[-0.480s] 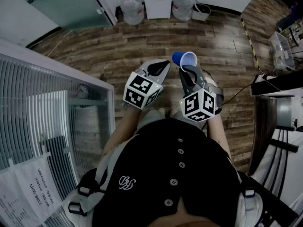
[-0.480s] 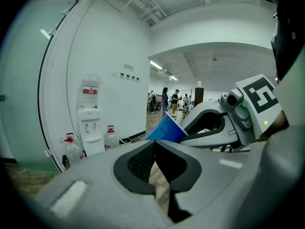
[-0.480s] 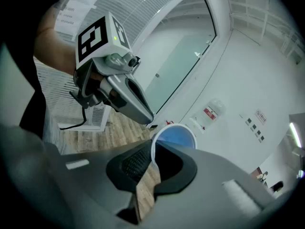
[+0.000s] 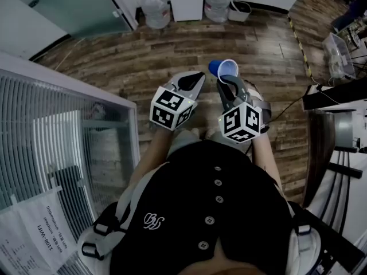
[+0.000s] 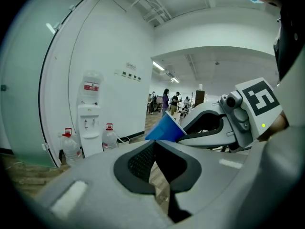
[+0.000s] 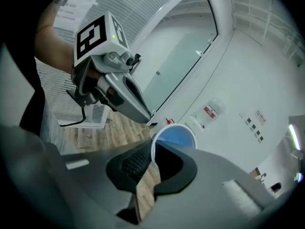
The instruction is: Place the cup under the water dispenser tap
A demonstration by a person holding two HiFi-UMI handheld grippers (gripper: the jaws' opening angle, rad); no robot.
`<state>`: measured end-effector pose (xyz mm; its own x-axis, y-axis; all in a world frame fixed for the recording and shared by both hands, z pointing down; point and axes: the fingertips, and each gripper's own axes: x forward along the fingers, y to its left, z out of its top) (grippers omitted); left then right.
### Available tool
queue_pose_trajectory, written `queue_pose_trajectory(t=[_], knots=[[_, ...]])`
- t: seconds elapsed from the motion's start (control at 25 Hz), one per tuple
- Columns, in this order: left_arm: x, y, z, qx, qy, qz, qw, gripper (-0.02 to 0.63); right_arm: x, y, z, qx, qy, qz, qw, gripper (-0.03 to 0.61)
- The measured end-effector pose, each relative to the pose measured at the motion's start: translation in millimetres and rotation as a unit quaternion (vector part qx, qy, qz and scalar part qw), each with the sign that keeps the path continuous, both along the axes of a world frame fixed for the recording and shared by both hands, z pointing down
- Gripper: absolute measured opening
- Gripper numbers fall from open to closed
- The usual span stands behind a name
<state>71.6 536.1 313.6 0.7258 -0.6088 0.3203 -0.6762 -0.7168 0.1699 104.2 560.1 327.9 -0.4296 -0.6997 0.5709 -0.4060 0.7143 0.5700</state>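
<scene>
My right gripper [image 4: 225, 82] is shut on the rim of a blue cup [image 4: 224, 69] with a white inside, held out over the wooden floor. In the right gripper view the cup [image 6: 175, 135] sits tilted at the jaw tips, one wall pinched between them. My left gripper [image 4: 196, 78] hovers just left of it, shut with nothing in it [image 5: 153, 144]. The white water dispenser [image 4: 188, 2] stands against the far wall, well ahead of both grippers. From the left gripper view the dispenser [image 5: 89, 122] shows to the left, with the cup [image 5: 164, 129] to the right.
Two large water bottles [image 4: 156, 10] [image 4: 217, 3] flank the dispenser, and a small bin [image 4: 241, 10] sits to its right. A glass partition with blinds [image 4: 63, 130] runs along my left. Desks and cables [image 4: 335, 96] stand at the right.
Both grippers keep the same pose, the cup still in the right one. The floor and dispenser have shifted only slightly in the head view.
</scene>
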Motion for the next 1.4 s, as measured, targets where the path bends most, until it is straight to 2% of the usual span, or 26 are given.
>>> queue_pose_trajectory(t=[0.28,0.48,0.6,0.96,1.16,1.4], knots=[[-8,-15,-5,0.008,0.008,-0.013,0.9999,0.0,-14,-10,0,0.005,-0.004,-0.016,1.0,0.02],[-19,-25,-10,0.021,-0.005,0.0,0.9998,0.0,-24,-20,-4,0.012,-0.02,-0.001,1.0,0.021],[-30,-30,-11,0.025,0.0,0.0,0.9997,0.0,-31,-25,-2,0.013,-0.02,0.006,1.0,0.023],[-47,-34,13,0.001,0.002,0.002,1.0,0.0,-46,-33,11,-0.001,-0.02,0.019,1.0,0.023],[-45,-59,16,0.002,0.007,0.0,1.0,0.0,-47,-56,22,-0.015,-0.012,0.009,1.0,0.023],[-39,-114,21,-0.001,0.008,-0.01,0.9999,0.0,-43,-112,24,-0.014,-0.018,-0.005,1.0,0.023]])
